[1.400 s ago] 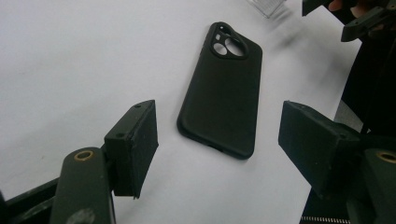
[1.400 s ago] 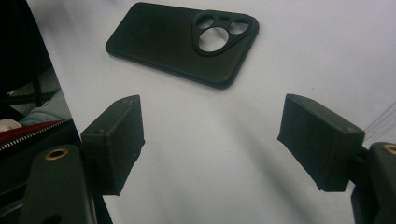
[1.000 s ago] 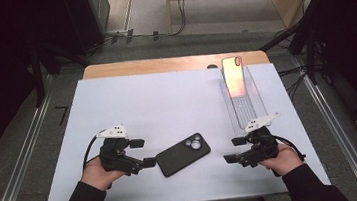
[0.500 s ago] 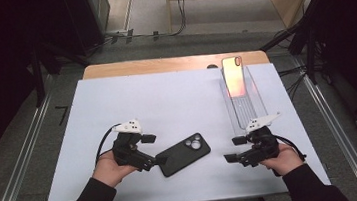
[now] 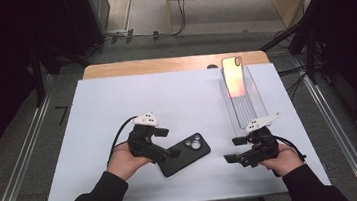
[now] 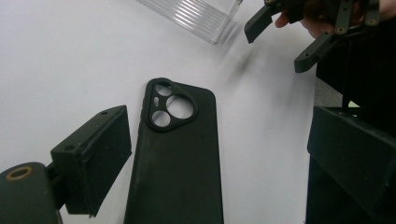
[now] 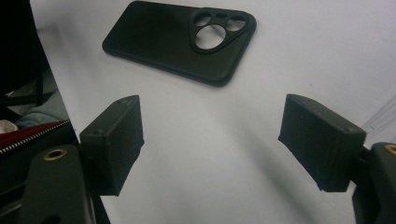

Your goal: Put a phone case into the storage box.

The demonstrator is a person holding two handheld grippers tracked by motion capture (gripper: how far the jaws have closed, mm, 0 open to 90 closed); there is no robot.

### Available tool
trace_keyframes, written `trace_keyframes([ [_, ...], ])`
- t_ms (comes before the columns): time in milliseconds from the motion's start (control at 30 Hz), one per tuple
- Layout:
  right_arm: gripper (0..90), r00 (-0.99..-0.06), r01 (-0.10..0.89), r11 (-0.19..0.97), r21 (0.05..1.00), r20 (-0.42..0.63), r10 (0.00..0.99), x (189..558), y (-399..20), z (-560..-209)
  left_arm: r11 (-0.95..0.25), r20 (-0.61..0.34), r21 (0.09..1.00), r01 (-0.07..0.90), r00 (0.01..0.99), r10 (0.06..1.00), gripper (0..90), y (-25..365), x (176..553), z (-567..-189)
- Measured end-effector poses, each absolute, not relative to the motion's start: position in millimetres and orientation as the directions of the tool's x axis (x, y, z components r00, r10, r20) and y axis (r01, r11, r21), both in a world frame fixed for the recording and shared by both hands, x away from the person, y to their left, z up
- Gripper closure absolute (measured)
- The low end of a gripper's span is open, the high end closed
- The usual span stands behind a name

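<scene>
The black phone case lies flat, camera cutout up, on the white table between the spread, empty jaws of the left tool, likely light, flexible and best pinched across its long edges, while the right tool waits released nearby.

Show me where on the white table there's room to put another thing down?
The biggest bare patch of the white table is the far left part, left of the clear tray holding a phone. The near left corner is bare too. It is crowded near the front, where the black phone case lies between both tools.
</scene>
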State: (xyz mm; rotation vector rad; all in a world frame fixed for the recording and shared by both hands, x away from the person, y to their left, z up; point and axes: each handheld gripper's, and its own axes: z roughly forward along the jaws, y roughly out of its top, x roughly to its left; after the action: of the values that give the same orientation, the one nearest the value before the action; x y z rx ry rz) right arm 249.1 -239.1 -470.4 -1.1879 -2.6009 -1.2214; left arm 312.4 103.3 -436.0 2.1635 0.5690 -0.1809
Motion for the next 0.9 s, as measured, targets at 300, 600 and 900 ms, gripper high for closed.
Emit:
trace_keyframes([
  [300, 19.9, -0.710, 0.648, 0.399, 0.649, 0.325, 0.625, 249, -238, -469, -0.525, -0.322, 0.720, 0.455, 0.888, 0.328, 6.4, 82, 318, -442],
  [600, 19.9, -0.704, 0.655, 0.392, 0.646, 0.332, 0.629, 250, -239, -470, -0.551, -0.298, 0.704, 0.448, 0.890, 0.344, 6.4, 71, 321, -452],
  [900, 20.0, -0.701, 0.655, 0.398, 0.642, 0.321, 0.637, 250, -239, -470, -0.565, -0.290, 0.689, 0.453, 0.887, 0.358, 6.4, 69, 323, -462],
])
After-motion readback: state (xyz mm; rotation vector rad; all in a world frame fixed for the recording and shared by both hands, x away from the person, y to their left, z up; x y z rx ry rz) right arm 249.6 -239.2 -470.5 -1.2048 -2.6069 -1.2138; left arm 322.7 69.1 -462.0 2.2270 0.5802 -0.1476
